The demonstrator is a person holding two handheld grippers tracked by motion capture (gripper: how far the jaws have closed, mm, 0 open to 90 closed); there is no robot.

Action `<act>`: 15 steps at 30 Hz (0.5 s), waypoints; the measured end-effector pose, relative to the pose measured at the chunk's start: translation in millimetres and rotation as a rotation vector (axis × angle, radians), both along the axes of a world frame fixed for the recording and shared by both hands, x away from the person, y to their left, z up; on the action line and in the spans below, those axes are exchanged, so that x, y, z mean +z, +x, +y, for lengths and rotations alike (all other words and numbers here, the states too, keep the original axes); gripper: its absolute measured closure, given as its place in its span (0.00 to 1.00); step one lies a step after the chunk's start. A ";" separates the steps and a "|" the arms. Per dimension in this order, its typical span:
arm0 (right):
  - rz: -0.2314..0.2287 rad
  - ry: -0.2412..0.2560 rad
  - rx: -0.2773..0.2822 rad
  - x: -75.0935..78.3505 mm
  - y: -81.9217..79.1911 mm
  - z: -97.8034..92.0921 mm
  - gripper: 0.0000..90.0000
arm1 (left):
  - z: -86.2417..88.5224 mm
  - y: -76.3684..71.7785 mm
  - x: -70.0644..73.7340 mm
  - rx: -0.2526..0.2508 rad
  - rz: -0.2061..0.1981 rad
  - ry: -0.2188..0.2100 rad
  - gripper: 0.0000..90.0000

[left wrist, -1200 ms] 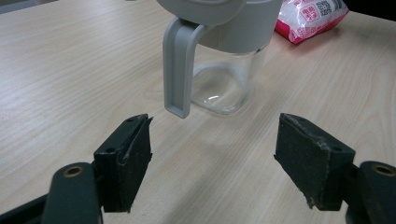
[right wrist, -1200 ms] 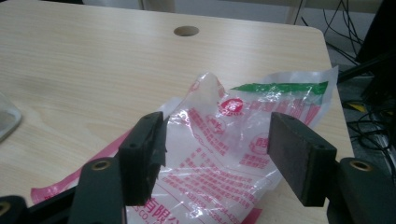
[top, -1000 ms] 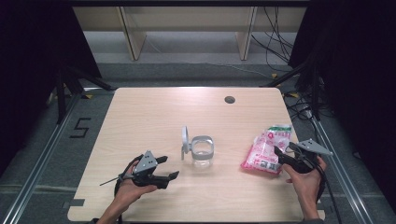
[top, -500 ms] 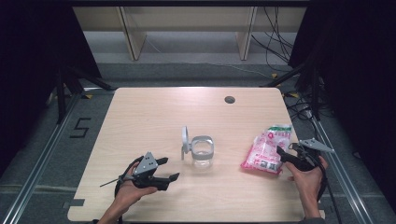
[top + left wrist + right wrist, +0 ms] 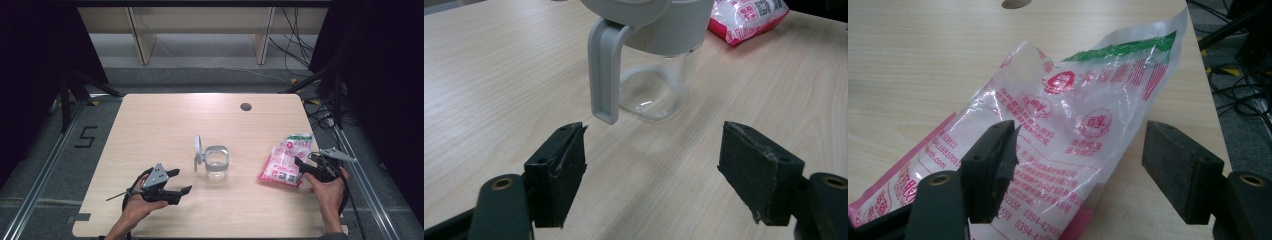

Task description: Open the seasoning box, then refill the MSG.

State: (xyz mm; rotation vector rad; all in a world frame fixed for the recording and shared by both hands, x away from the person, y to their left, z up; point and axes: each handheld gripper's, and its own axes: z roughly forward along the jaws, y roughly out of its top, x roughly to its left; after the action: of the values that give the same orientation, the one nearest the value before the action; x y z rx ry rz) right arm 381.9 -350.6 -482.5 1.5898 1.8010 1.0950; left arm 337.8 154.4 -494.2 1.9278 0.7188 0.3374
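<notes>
High view: both hand-held grippers gaping, left hand-held gripper near jar, right hand-held gripper by pink bag.

one wooden table. on it stands one clear glass jar with a grey collar, and that jar has one grey lid hinged up at its side. one pink and white plastic bag of printed packaging lies on the table. two hand-held grippers are there: one left gripper and one right gripper, each with two black jaws, so four jaws in all. two hands hold them. one round dark hole sits in the tabletop.
</notes>
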 end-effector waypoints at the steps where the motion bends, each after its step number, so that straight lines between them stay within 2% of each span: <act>1: -0.018 -0.030 0.022 -1.0 2.0 -3.0 0.34 | -0.6 -0.1 -0.1 -0.001 0.001 -0.002 0.29; 6: -0.008 -0.019 0.025 -1.7 3.0 -2.9 0.34 | -0.9 -0.7 0.1 -0.006 -0.004 0.003 0.29; 8: 0.019 0.006 -0.001 -2.5 2.7 -0.3 0.34 | -0.9 -1.0 0.3 -0.006 -0.002 0.001 0.29; 9: 0.026 0.008 -0.004 -3.6 3.8 -0.6 0.34 | -1.4 -1.6 0.5 0.001 -0.003 -0.005 0.29; 11: 0.012 -0.011 0.017 -5.1 6.2 -2.9 0.34 | -0.4 -1.3 1.2 0.000 -0.005 -0.001 0.29; 12: 0.036 0.015 -0.003 -5.2 5.4 -0.2 0.34 | -0.3 -1.4 1.2 0.004 -0.005 -0.001 0.29; 13: 0.014 -0.026 0.025 -7.1 8.2 -3.2 0.34 | -0.1 -1.3 1.1 0.004 -0.004 0.002 0.29; 14: 0.042 0.010 0.002 -6.7 7.4 0.1 0.35 | 0.2 -1.2 0.2 -0.001 -0.006 0.003 0.29; 15: 0.042 0.010 0.002 -6.7 7.4 0.1 0.35 | 0.2 -1.2 0.2 -0.001 -0.006 0.003 0.29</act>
State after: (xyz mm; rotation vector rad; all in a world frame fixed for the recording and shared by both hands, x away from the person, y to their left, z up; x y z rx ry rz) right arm 389.4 -350.5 -489.2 1.6285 1.8269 1.0804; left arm 336.5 154.6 -494.0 1.9291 0.7141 0.3436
